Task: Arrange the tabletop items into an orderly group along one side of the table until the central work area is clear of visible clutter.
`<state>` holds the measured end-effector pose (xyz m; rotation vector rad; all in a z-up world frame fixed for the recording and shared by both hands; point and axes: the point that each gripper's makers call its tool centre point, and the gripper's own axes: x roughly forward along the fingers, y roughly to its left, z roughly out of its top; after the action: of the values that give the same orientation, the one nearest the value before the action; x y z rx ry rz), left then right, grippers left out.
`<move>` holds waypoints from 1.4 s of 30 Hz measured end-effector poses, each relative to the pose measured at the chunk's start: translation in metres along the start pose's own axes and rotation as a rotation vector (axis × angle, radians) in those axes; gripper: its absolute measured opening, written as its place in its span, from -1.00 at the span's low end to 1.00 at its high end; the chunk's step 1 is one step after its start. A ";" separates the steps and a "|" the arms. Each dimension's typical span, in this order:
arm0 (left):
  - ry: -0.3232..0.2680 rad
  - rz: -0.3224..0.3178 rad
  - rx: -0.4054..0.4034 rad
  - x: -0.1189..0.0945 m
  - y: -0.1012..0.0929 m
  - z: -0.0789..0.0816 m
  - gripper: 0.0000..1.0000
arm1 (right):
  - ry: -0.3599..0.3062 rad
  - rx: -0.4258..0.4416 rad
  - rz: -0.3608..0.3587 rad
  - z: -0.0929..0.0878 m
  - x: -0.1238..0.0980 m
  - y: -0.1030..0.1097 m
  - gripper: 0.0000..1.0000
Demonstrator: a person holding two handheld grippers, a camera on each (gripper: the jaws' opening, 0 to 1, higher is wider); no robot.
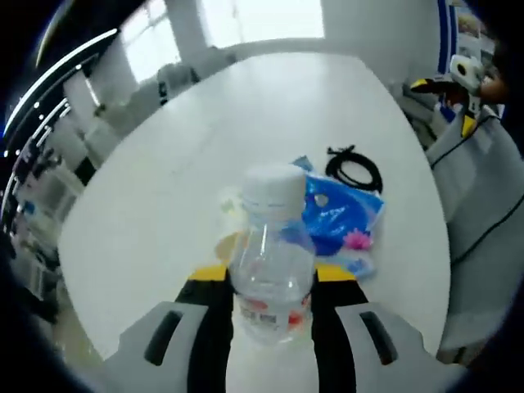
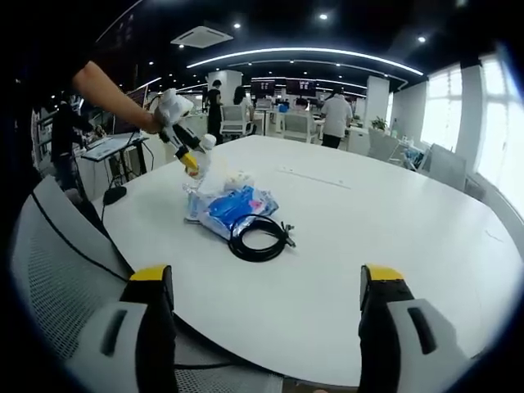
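In the left gripper view, the left gripper [image 1: 273,315] pinched a clear water bottle [image 1: 272,262] between its fingers [image 1: 206,327], the white cap rising above the yellow tips. Just past the bottle, beyond the fingertips, a blue packet [image 1: 344,214] lay on the white table [image 1: 164,205], with a small pale item beside the bottle that was too blurred to name. Farther out, past the packet, sat a coiled black cable [image 1: 354,170].

In the right gripper view, the right gripper [image 2: 266,282] hovered at the table's near edge, its fingers [image 2: 154,315] spread wide with nothing between them. Ahead of the gap lay the coiled cable [image 2: 259,237], touching the blue packet [image 2: 235,208] behind it. Beyond and to the left, the left gripper [image 2: 187,151] stood at the bottle [image 2: 199,168], held by a person's hand. Chairs [image 2: 57,270] flanked the table [image 2: 393,237]; people stood far behind.
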<state>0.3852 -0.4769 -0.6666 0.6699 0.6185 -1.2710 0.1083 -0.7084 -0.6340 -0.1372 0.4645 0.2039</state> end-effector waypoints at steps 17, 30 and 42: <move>-0.132 0.056 -0.168 -0.007 0.009 -0.012 -0.31 | 0.004 -0.001 -0.005 0.000 0.002 -0.001 0.89; -0.140 0.044 -0.144 -0.017 0.007 -0.022 -0.27 | 0.005 -0.004 -0.004 -0.001 0.002 -0.001 0.88; -0.106 0.017 -0.136 -0.024 0.006 -0.032 -0.27 | 0.006 -0.005 0.000 -0.001 0.002 0.000 0.88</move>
<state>0.3845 -0.4363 -0.6694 0.4916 0.6044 -1.2288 0.1094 -0.7088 -0.6356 -0.1430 0.4698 0.2045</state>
